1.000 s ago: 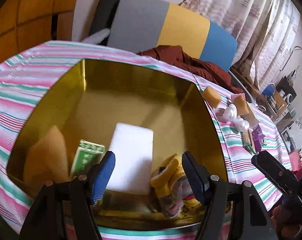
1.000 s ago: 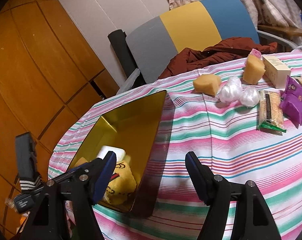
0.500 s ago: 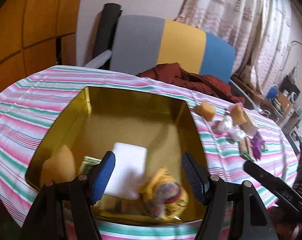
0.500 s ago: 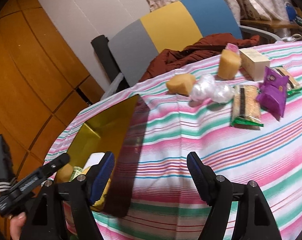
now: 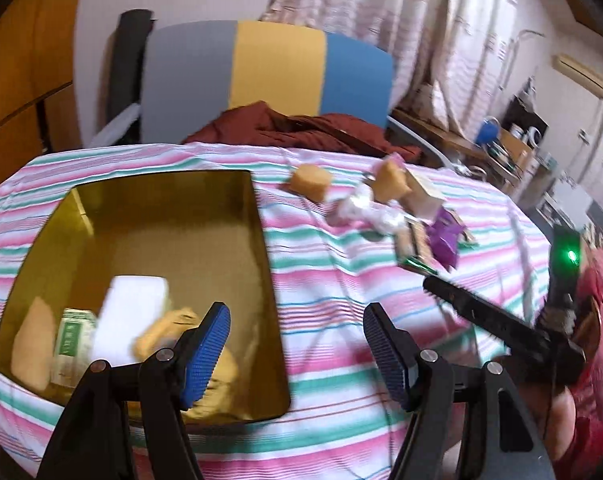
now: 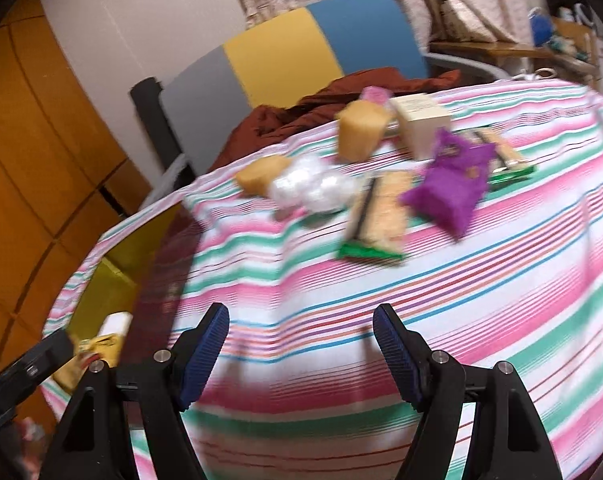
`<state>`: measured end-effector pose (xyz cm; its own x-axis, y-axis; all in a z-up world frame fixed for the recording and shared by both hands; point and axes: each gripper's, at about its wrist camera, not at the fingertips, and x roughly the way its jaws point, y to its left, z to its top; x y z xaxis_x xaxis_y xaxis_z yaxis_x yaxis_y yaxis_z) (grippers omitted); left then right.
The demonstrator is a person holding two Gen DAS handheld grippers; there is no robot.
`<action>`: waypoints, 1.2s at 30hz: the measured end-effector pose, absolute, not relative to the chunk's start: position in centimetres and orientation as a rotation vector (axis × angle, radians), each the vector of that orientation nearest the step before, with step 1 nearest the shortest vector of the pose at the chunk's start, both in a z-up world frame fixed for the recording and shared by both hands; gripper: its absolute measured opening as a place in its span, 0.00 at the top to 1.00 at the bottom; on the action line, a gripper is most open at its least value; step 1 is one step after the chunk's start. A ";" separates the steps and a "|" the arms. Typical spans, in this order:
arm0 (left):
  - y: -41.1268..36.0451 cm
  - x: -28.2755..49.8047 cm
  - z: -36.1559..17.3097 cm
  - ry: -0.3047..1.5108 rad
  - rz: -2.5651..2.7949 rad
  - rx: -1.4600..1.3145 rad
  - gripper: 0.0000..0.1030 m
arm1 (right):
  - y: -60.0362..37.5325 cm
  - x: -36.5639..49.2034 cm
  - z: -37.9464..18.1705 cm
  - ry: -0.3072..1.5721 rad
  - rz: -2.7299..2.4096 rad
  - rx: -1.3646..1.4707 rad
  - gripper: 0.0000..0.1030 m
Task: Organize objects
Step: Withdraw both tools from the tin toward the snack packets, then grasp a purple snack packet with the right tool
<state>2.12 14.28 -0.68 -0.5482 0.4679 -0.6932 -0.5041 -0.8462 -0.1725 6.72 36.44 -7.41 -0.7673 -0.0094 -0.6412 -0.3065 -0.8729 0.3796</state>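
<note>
The gold tin box [image 5: 263, 248] sits on the striped cloth at the left. In it lie a white block [image 5: 129, 312], a green carton [image 5: 71, 336], a tan sponge [image 5: 29, 344] and a yellow toy [image 5: 169, 332]. My left gripper [image 5: 297, 316] hangs open and empty over the box's right wall. My right gripper [image 6: 301, 320] is open and empty above bare cloth. Beyond it lie a tan sponge [image 6: 261, 174], white plastic balls [image 6: 313, 188], a snack bar packet [image 6: 379, 216] and a purple packet [image 6: 449, 188].
A taller sponge [image 6: 359, 130], a cream box [image 6: 421, 124] and a green-edged packet [image 6: 501, 160] lie further back. A chair [image 5: 277, 68] with a dark red garment [image 5: 301, 128] stands behind the table. The table edge curves round close below both grippers.
The left gripper has drawn back and swung right, off the box's contents; the yellow toy stays in the box. The right gripper has moved right, from the box toward the loose items.
</note>
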 end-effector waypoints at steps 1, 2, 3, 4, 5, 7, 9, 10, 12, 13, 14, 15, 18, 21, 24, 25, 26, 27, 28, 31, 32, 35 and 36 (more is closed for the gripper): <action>14.8 2.4 -0.7 0.070 2.350 -1.039 0.32 | 37.4 6.9 -7.4 0.700 2.703 -0.974 0.27; 15.2 2.5 -0.7 0.077 2.336 -1.041 0.32 | 38.5 6.9 -7.3 0.677 2.691 -0.955 0.27; 15.6 2.7 -0.8 0.084 2.326 -1.043 0.32 | 39.4 6.8 -7.1 0.654 2.681 -0.943 0.27; 16.2 2.9 -0.8 0.094 2.314 -1.044 0.32 | 40.5 6.6 -6.8 0.622 2.670 -0.927 0.27; 16.5 3.0 -0.8 0.101 2.306 -1.044 0.32 | 41.4 6.5 -6.5 0.596 2.668 -0.911 0.27; 17.1 3.3 -0.9 0.113 2.288 -1.046 0.32 | 43.3 5.7 -6.0 0.527 2.672 -0.895 0.27; 17.8 3.7 -1.0 0.122 2.272 -1.053 0.32 | 45.0 4.4 -5.6 0.444 2.678 -0.908 0.28; 18.1 3.8 -1.1 0.126 2.265 -1.055 0.32 | 45.4 3.9 -5.7 0.417 2.684 -0.919 0.30; 18.6 4.1 -1.2 0.142 2.257 -1.058 0.32 | 46.5 2.6 -6.0 0.371 2.687 -0.968 0.37; 18.8 4.2 -1.2 0.151 2.255 -1.058 0.32 | 47.0 1.9 -6.3 0.340 2.676 -0.999 0.40; 19.0 4.3 -1.3 0.160 2.253 -1.060 0.32 | 47.2 1.4 -6.6 0.323 2.671 -1.019 0.41; 19.0 4.3 -1.3 0.163 2.252 -1.061 0.32 | 47.5 0.9 -7.0 0.308 2.671 -1.037 0.41; 19.4 4.4 -1.4 0.174 2.246 -1.073 0.32 | 47.5 0.0 -7.9 0.292 2.710 -1.085 0.41; 19.9 4.2 -1.7 0.181 2.237 -1.080 0.32 | 47.4 -0.5 -8.5 0.300 2.732 -1.130 0.40; 20.9 3.9 -1.9 0.194 2.219 -1.086 0.32 | 47.6 -0.5 -8.7 0.324 2.743 -1.131 0.41; 21.4 3.9 -2.0 0.198 2.213 -1.087 0.32 | 47.6 -0.5 -8.7 0.331 2.743 -1.134 0.41; 21.7 3.8 -2.0 0.203 2.208 -1.086 0.32 | 47.7 -0.4 -8.8 0.336 2.742 -1.139 0.41; 22.0 3.7 -2.1 0.207 2.204 -1.085 0.32 | 47.7 -0.4 -9.1 0.340 2.732 -1.161 0.47; 22.5 3.6 -2.1 0.213 2.198 -1.083 0.32 | 47.7 -0.5 -9.4 0.346 2.722 -1.184 0.54; 23.9 3.1 -2.3 0.229 2.185 -1.080 0.32 | 48.0 -0.1 -9.6 0.382 2.724 -1.168 0.56; 24.3 2.9 -2.3 0.234 2.182 -1.081 0.32 | 48.1 0.1 -9.5 0.395 2.721 -1.159 0.57; 25.8 2.3 -2.7 0.245 2.171 -1.086 0.32 | 48.4 0.7 -9.6 0.427 2.706 -1.124 0.58; 26.5 2.1 -2.9 0.257 2.168 -1.087 0.32 | 48.6 1.2 -9.6 0.447 2.691 -1.102 0.59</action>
